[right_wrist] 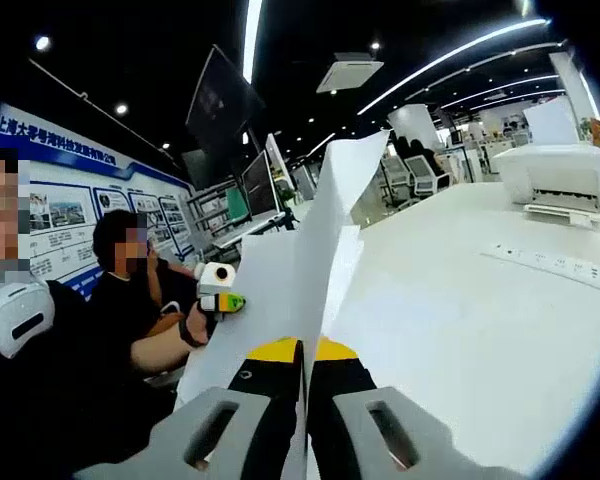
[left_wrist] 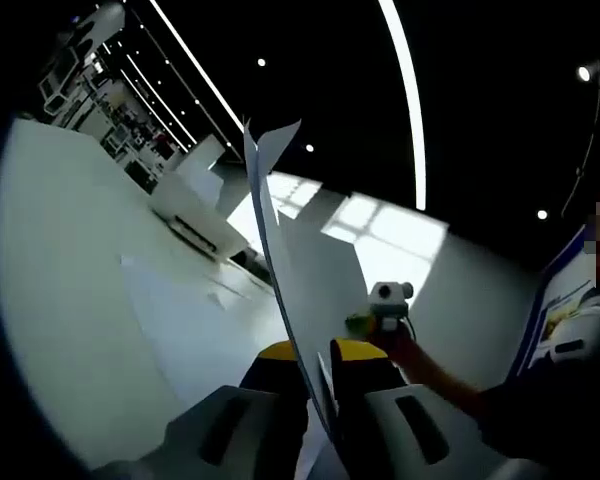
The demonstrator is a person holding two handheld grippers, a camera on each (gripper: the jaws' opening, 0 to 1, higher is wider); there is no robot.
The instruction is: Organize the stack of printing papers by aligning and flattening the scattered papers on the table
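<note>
Both grippers pinch thin printing papers upright above the white table (right_wrist: 460, 330): the left gripper (left_wrist: 320, 362) clamps sheets (left_wrist: 310, 290) edge-on, the right gripper (right_wrist: 303, 360) likewise (right_wrist: 320, 230). The paper looks light, floppy and slippery; gripping near the lower edge seems safest.

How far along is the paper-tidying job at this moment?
Done: nothing looks finished. In hand: both the left tongs and the right tongs are shut on upright sheets of paper, lifted off the white table. Left: the sheets remain uneven, so they need aligning and laying flat.
</note>
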